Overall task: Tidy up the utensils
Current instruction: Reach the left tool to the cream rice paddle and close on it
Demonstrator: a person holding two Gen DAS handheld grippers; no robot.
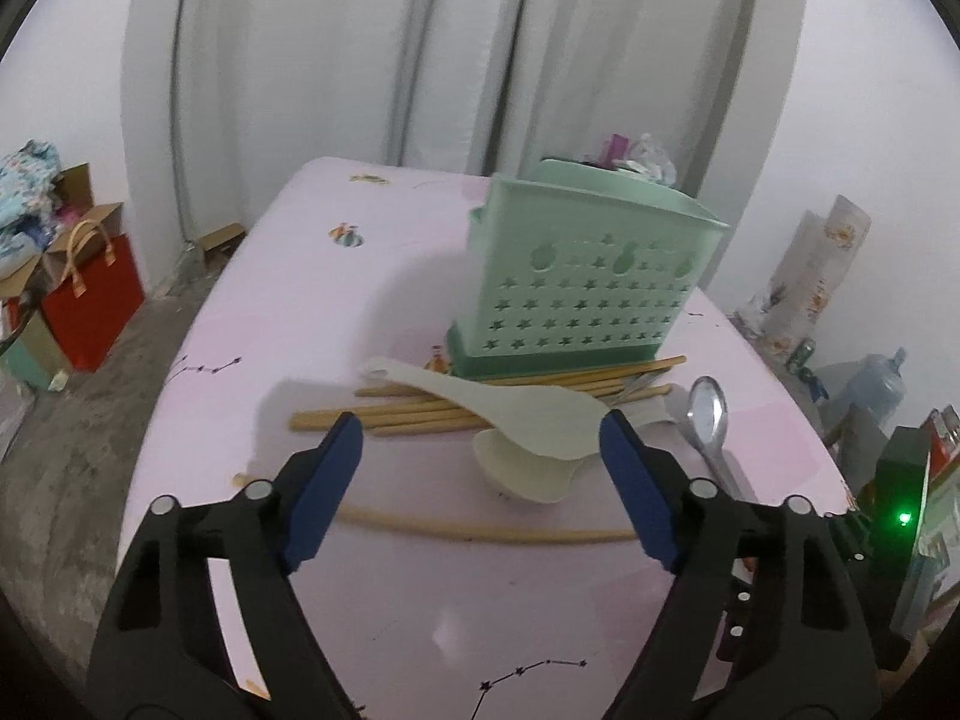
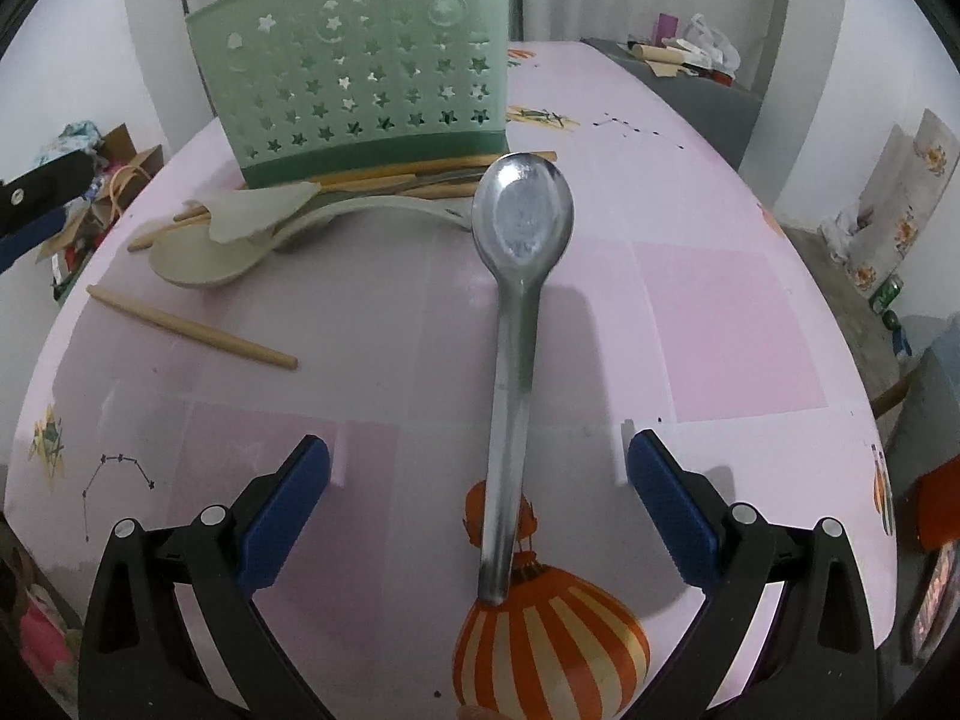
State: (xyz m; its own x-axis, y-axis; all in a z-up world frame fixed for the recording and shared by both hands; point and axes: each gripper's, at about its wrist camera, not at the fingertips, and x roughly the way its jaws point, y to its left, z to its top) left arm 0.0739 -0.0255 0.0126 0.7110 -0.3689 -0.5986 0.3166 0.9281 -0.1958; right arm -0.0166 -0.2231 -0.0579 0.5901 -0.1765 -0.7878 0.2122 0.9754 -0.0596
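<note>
A green utensil holder (image 1: 576, 276) (image 2: 360, 78) with star cut-outs stands upright on the pink table. Before it lie a bundle of wooden chopsticks (image 1: 384, 417), two cream rice paddles (image 1: 510, 408) (image 2: 204, 258), and a single chopstick (image 1: 480, 528) (image 2: 192, 327) nearer to me. My left gripper (image 1: 480, 426) hangs open above the paddles, touching nothing. A metal spoon (image 2: 519, 222) (image 1: 708, 414) lies flat with its bowl toward the holder. My right gripper (image 2: 478, 441) is open with the spoon's handle between its jaws; both pads stand well clear of it.
The pink tablecloth (image 2: 720, 312) carries balloon prints, and the table edge curves away on both sides. A red paper bag (image 1: 90, 300) and boxes sit on the floor at left. A water jug (image 1: 876, 384) and clutter stand at right. Small items (image 2: 690, 48) sit at the far end.
</note>
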